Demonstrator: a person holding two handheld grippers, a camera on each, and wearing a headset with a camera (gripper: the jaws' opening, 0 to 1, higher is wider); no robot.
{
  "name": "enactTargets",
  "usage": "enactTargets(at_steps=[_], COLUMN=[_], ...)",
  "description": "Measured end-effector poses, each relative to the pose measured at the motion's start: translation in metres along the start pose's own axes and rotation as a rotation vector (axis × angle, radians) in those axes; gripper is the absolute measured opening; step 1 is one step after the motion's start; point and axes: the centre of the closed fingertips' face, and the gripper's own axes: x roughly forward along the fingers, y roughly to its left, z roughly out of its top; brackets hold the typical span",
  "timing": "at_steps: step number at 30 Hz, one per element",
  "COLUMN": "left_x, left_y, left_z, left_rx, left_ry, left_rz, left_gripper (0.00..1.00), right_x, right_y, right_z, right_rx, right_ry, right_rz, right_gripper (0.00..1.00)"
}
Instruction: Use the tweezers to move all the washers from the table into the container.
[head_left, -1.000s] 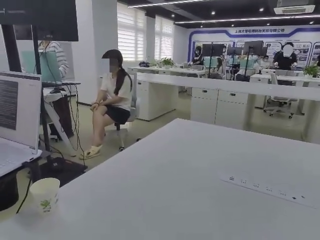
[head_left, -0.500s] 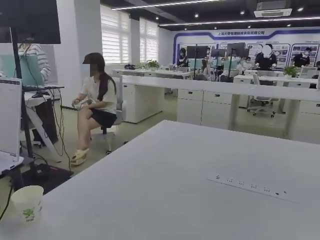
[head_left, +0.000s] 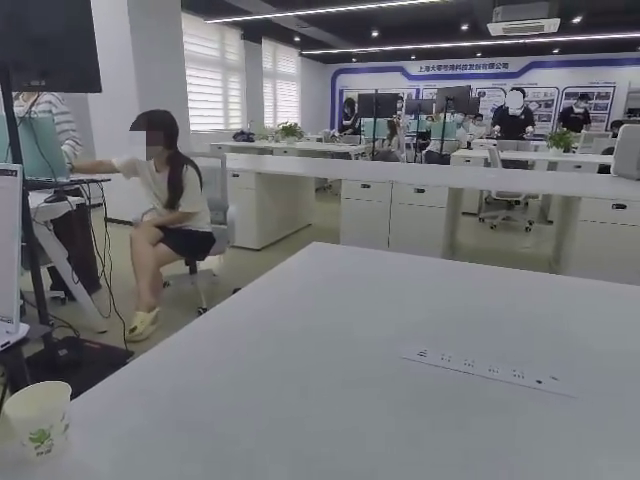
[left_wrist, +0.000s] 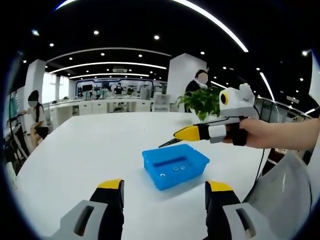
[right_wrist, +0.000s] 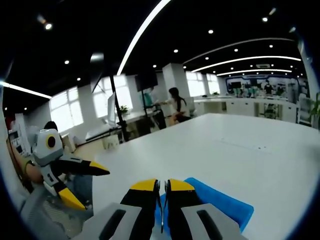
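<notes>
The left gripper (left_wrist: 165, 185) hangs over the white table (left_wrist: 90, 150) with its jaws spread wide and nothing between them. Just ahead of them, in line with the gap, sits the blue container (left_wrist: 186, 177), and three small washers (left_wrist: 175, 170) lie on its floor. Past the container's far edge the right gripper (left_wrist: 182, 134) reaches in, its jaws pressed together on the tweezers (left_wrist: 167, 143), whose dark tips slope down toward the far rim. Whether a washer sits in those tips cannot be told. In the right gripper view the container lies just below and a little ahead of the closed jaws. No loose washer can be made out on the table ahead of either pair of jaws, so the job looks close to finished or done, though the table right under the jaws is hidden. The headset looks off across the office, past a paper cup (head_left: 37, 415)
</notes>
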Motion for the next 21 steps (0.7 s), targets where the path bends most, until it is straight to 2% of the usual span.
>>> enactTargets(at_steps=[6, 9, 14, 18, 21], left_x=[0.002, 0.002, 0.004, 0.004, 0.002], left_y=[-0.005, -0.009, -0.02, -0.034, -0.05], left_z=[-0.006, -0.008, -0.015, -0.021, -0.023], left_rx=[-0.061, -0.042, -0.024, -0.013, 0.003], left_ry=[0.025, 0.043, 0.091, 0.145, 0.189], left_rz=[-0.058, -0.071, -0.134, -0.21, -0.3], left_gripper=[0.63, 0.62, 0.58, 0.55, 0.51], right_x=[-0.011, -0.016, -0.026, -0.036, -0.043], right_y=[0.011, 0.014, 0.02, 0.023, 0.026], right_z=[-0.005, -0.011, -0.024, -0.038, -0.045], right_rx=[-0.009, -0.012, -0.006, -0.008, -0.003], right_ry=[-0.003, 0.003, 0.027, 0.061, 0.078], right_rz=[0.01, 0.016, 0.036, 0.058, 0.074], right_gripper=[0.04, 0.04, 0.04, 0.04, 0.04])
